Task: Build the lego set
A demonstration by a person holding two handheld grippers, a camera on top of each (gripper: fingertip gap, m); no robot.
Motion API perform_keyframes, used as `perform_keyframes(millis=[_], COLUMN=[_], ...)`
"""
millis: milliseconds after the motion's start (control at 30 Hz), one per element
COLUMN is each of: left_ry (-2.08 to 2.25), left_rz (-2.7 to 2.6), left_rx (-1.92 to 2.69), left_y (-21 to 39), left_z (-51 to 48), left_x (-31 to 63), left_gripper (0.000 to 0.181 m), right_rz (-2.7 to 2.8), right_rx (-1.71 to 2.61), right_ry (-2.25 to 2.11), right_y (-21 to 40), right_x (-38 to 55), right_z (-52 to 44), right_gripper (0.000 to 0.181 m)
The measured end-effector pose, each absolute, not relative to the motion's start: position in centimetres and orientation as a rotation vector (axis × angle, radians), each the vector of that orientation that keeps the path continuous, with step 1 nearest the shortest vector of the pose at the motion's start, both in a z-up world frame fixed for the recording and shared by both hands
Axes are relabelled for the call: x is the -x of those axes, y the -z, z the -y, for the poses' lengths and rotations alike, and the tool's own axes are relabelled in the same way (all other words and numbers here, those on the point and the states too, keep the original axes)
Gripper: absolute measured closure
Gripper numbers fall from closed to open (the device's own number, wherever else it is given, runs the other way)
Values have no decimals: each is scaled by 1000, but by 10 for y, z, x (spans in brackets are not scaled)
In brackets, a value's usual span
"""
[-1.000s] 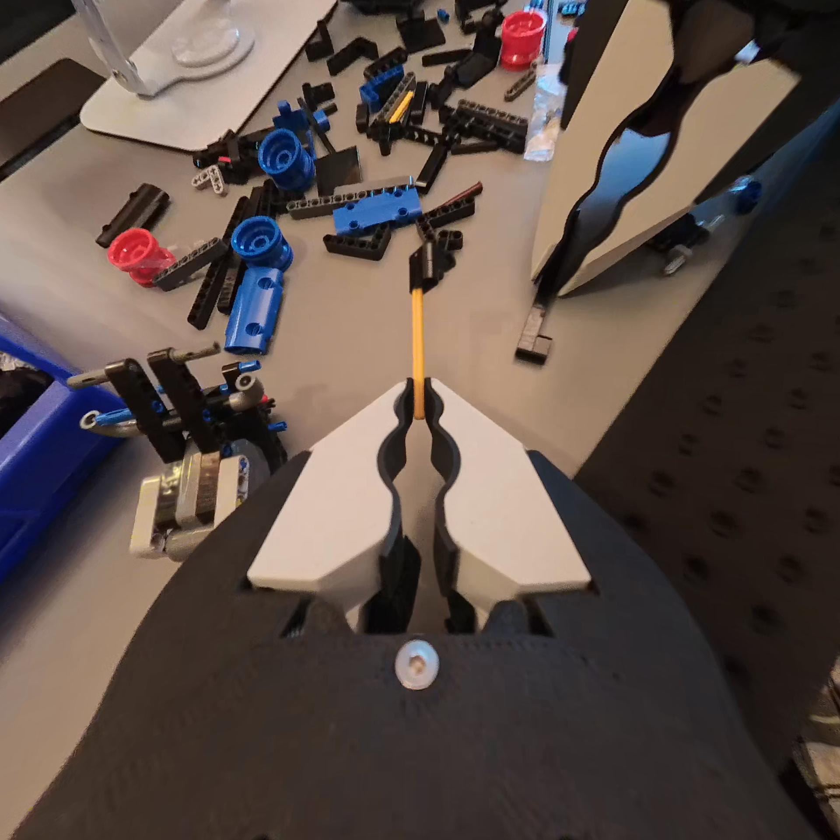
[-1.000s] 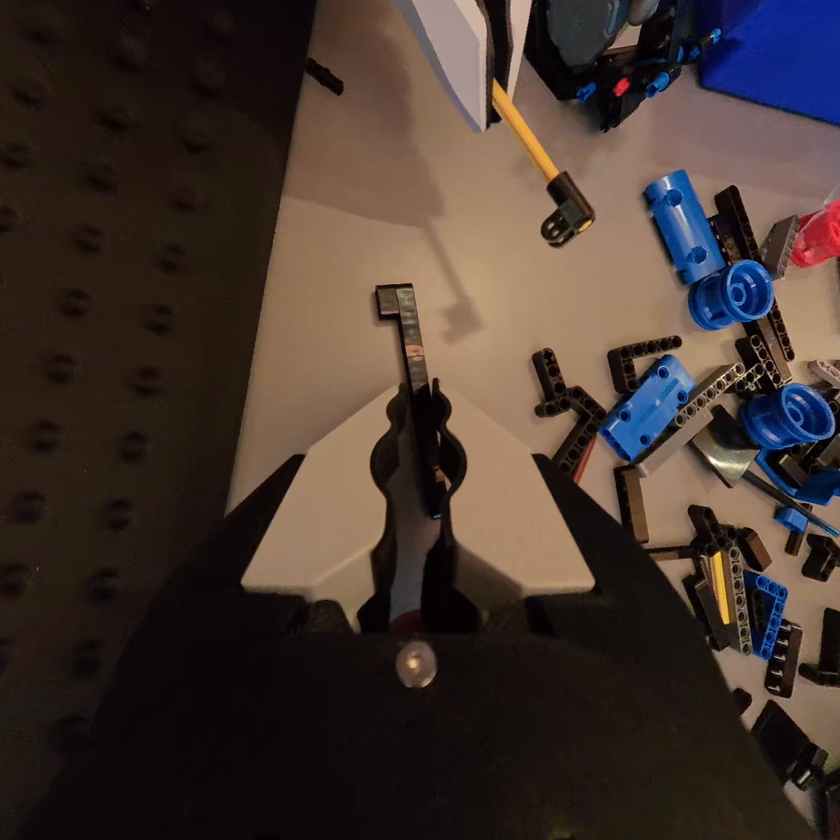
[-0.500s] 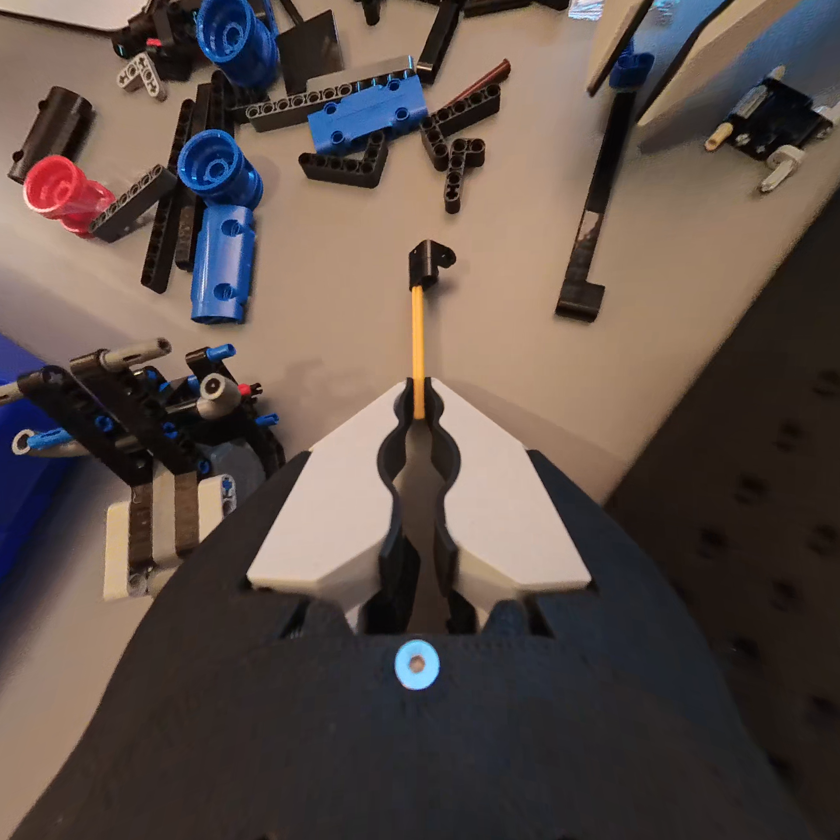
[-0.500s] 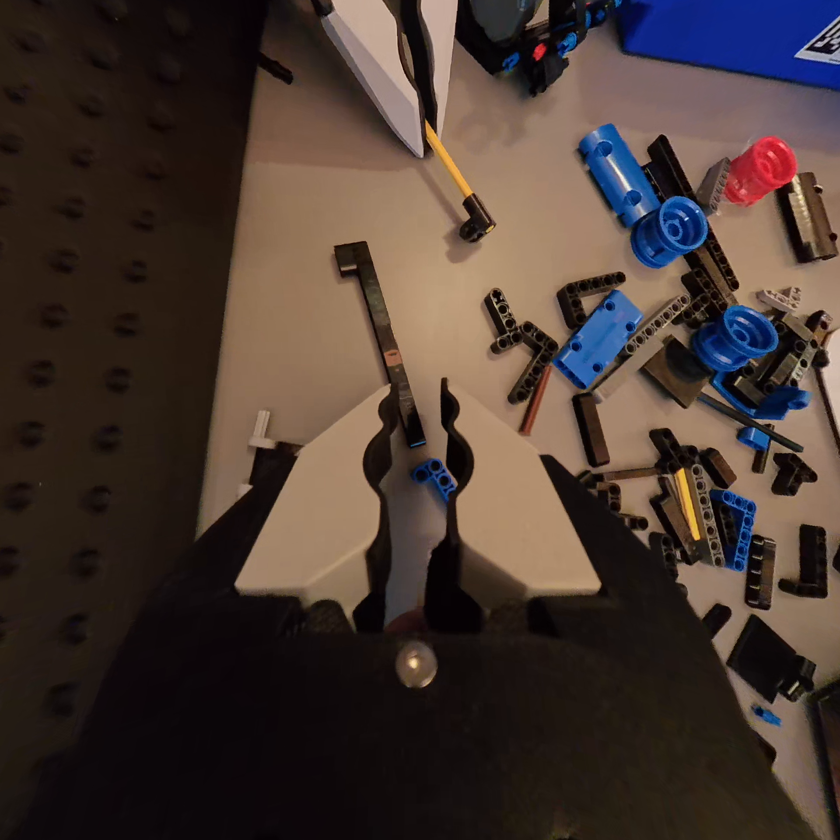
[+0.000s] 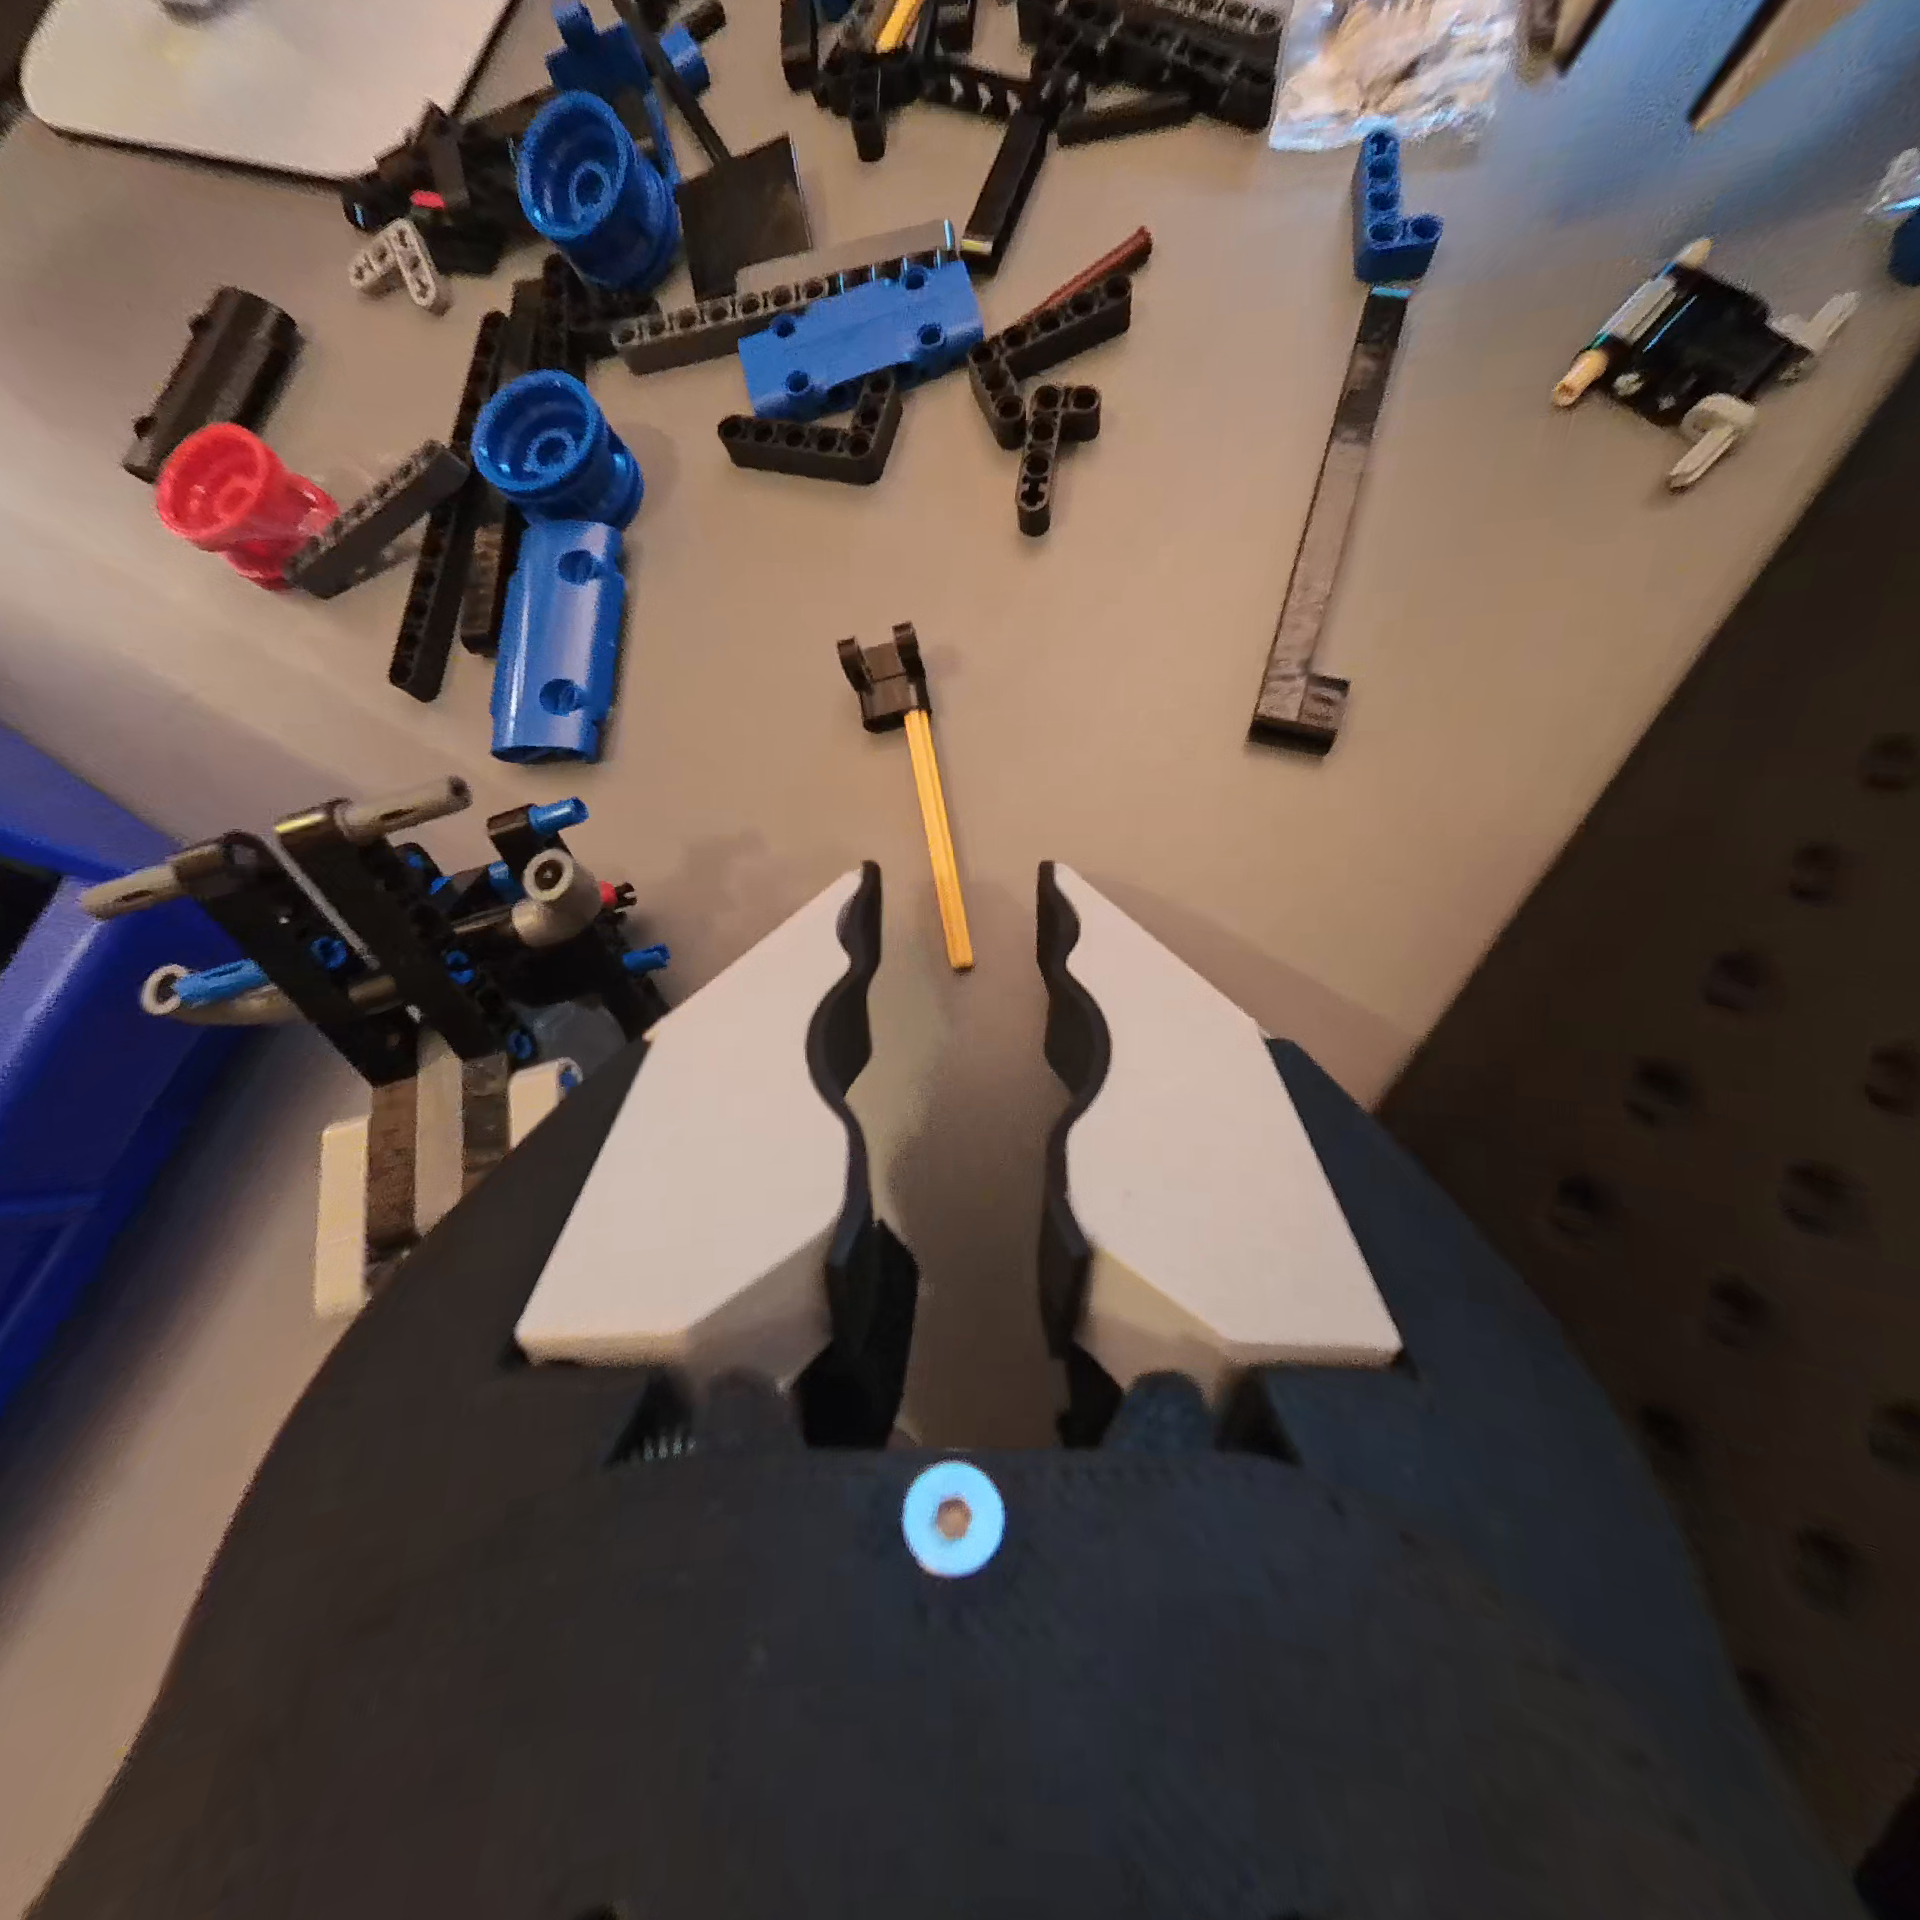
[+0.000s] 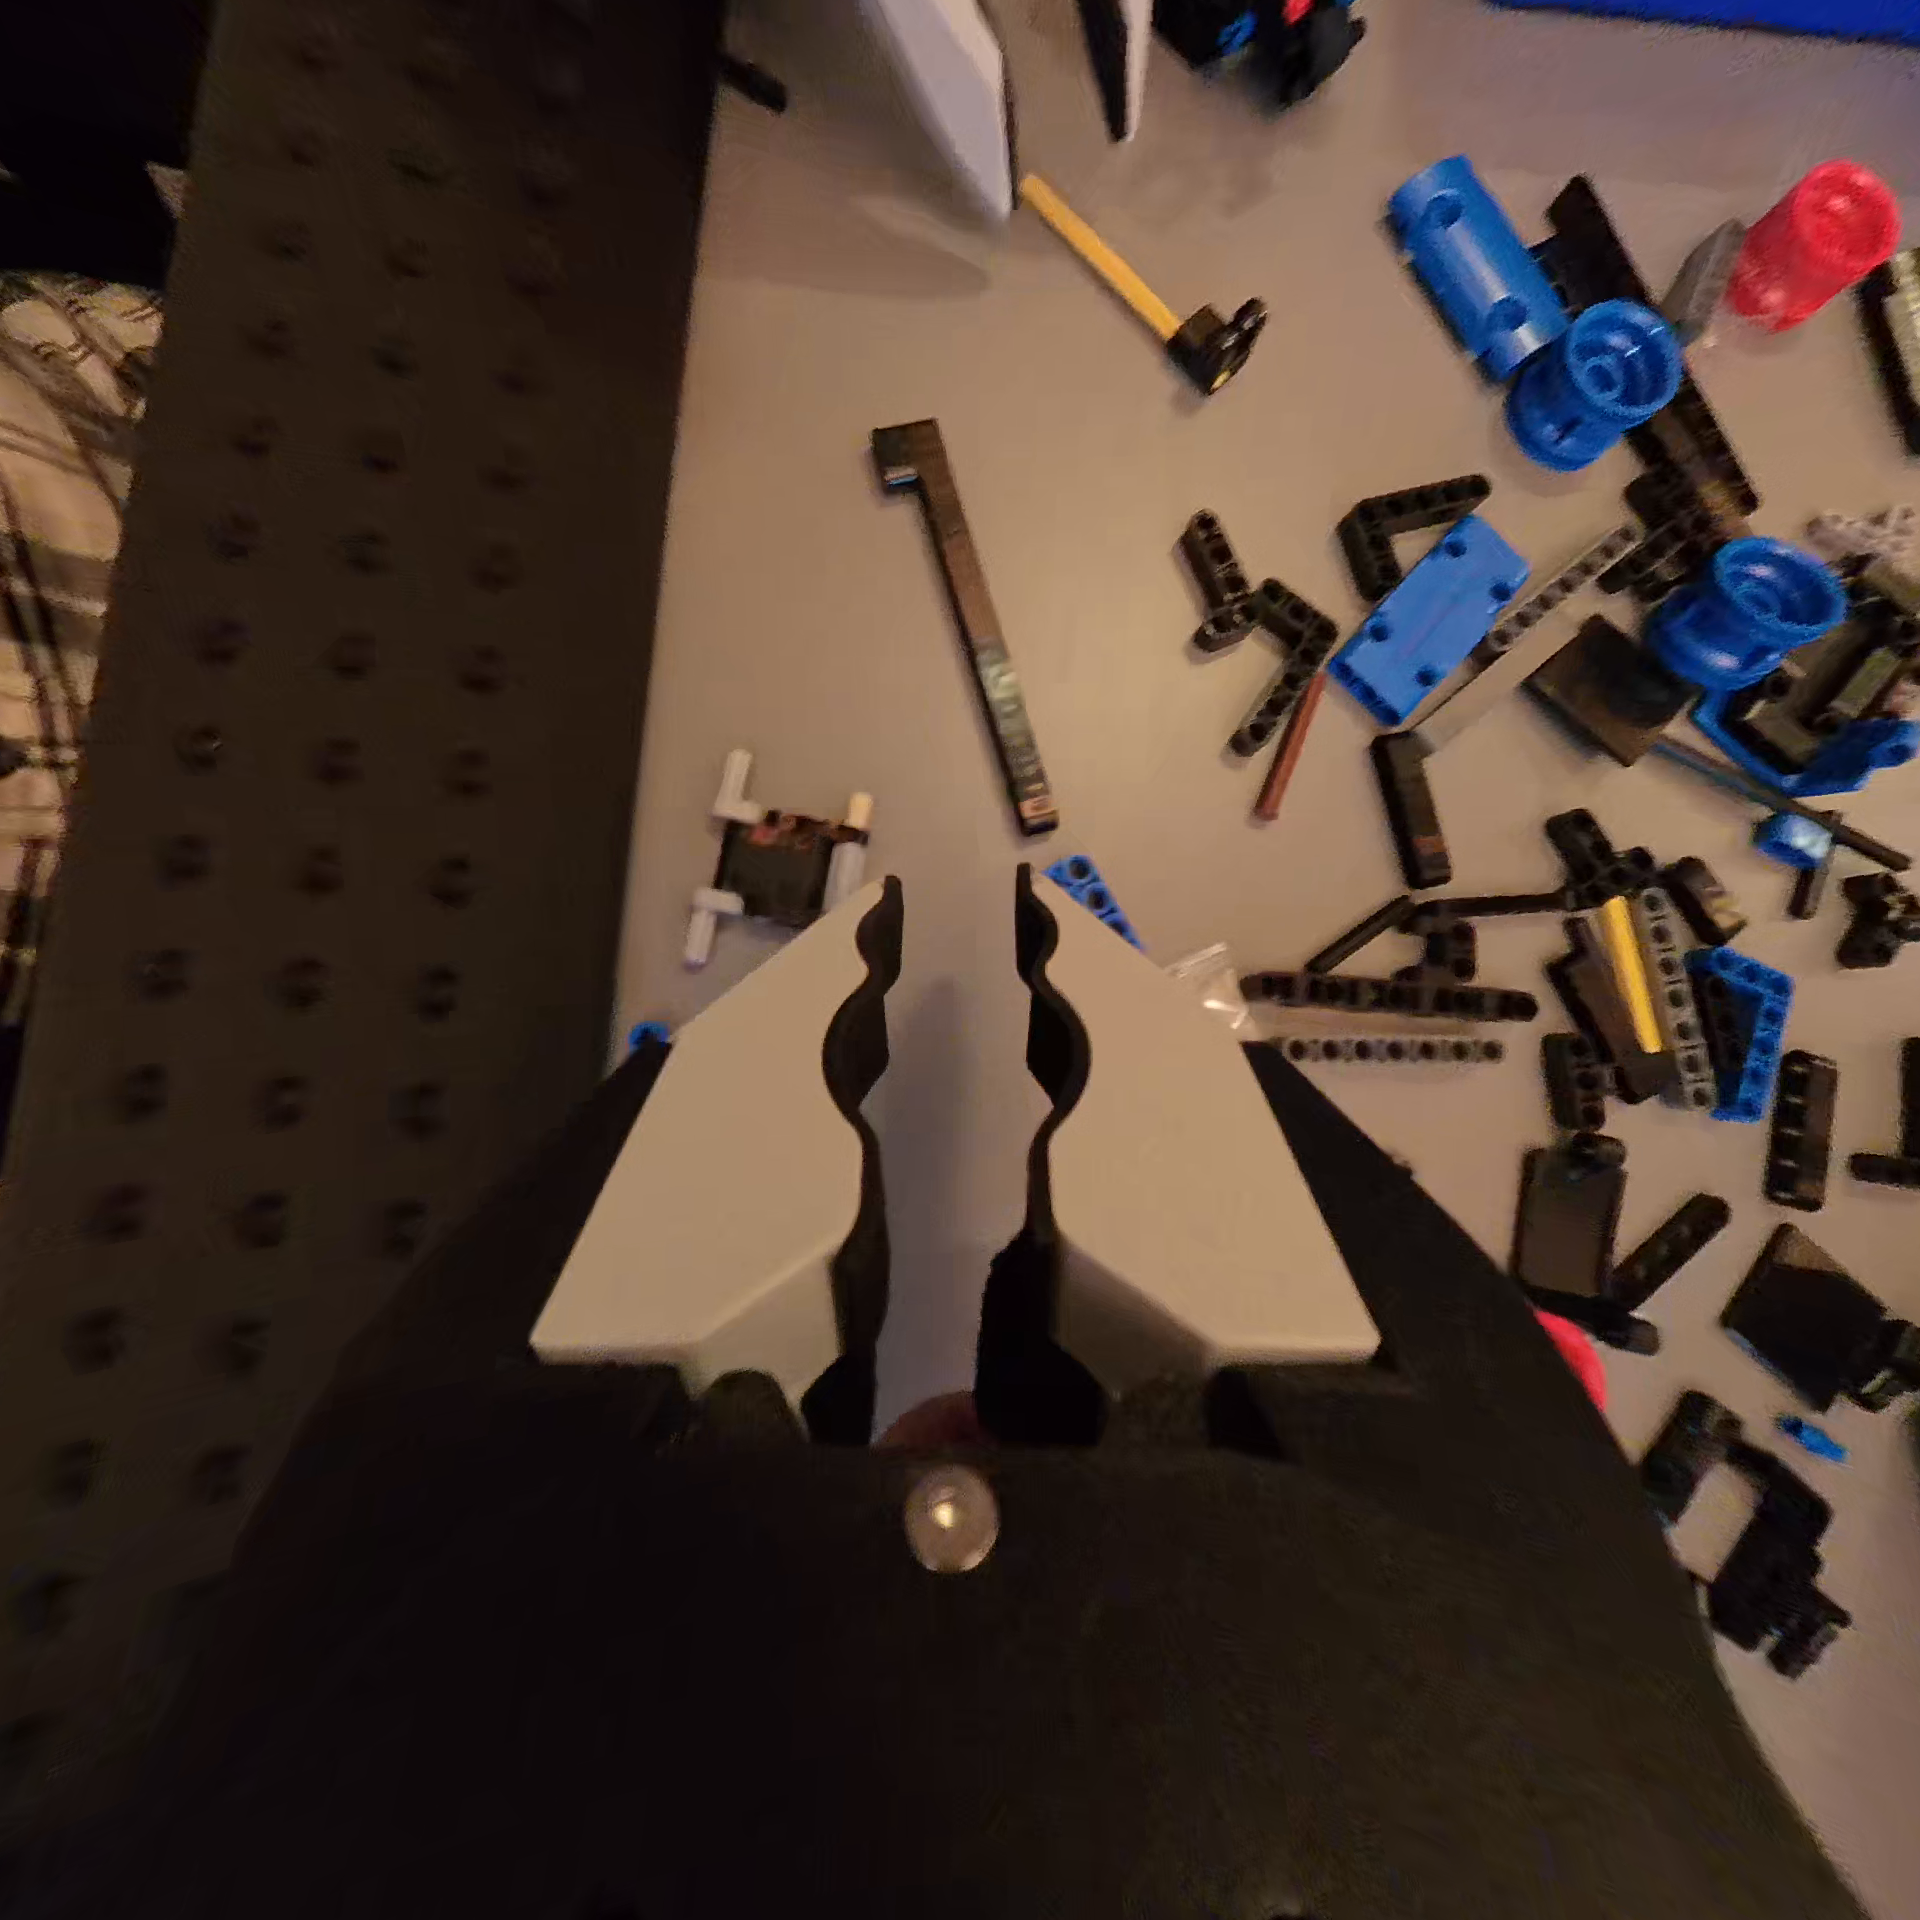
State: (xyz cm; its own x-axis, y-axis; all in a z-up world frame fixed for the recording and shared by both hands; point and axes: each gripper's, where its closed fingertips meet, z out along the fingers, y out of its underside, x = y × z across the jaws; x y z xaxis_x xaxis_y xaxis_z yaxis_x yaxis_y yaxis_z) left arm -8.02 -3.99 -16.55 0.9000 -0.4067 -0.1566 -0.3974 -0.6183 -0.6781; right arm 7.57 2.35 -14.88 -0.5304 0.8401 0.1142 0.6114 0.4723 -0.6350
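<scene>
A: Lego set: the half-built model (image 5: 395, 966) stands at the table's (image 5: 1091, 644) left, loose parts spread beyond it. What changed?

B: Both grips let go. The long black beam (image 6: 971, 623) lies flat; a second ago the right gripper (image 6: 958, 883) held it.

A: And the yellow axle (image 5: 935, 831)?

B: Dropped too, lying before the left gripper (image 5: 956, 883). Both jaws moderately apart, empty, hovering tilted down

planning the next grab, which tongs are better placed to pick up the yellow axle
Left. The left tongs are open with the yellow axle lying just ahead between their tips; the right tongs are far from it.
</scene>
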Motion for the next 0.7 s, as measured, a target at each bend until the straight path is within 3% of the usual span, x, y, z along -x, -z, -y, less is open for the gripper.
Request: perform_keyframes(millis=[200,367,700], left_ry=[12,34,160], left_rz=[-662,-777,-935], left_rx=[2223,2201,2115], left_y=[151,155,155], left_z=[37,31,17], left_x=[58,29,-35], left_gripper=[153,154,153], right_rz=[2417,2447,2331], right_rx=[1209,1213,1182], right_ry=[-738,-669,-670], right_y=[167,178,165], right_x=[-92,-92,-84], right_z=[-7,-5,-11], right_gripper=[157,176,176])
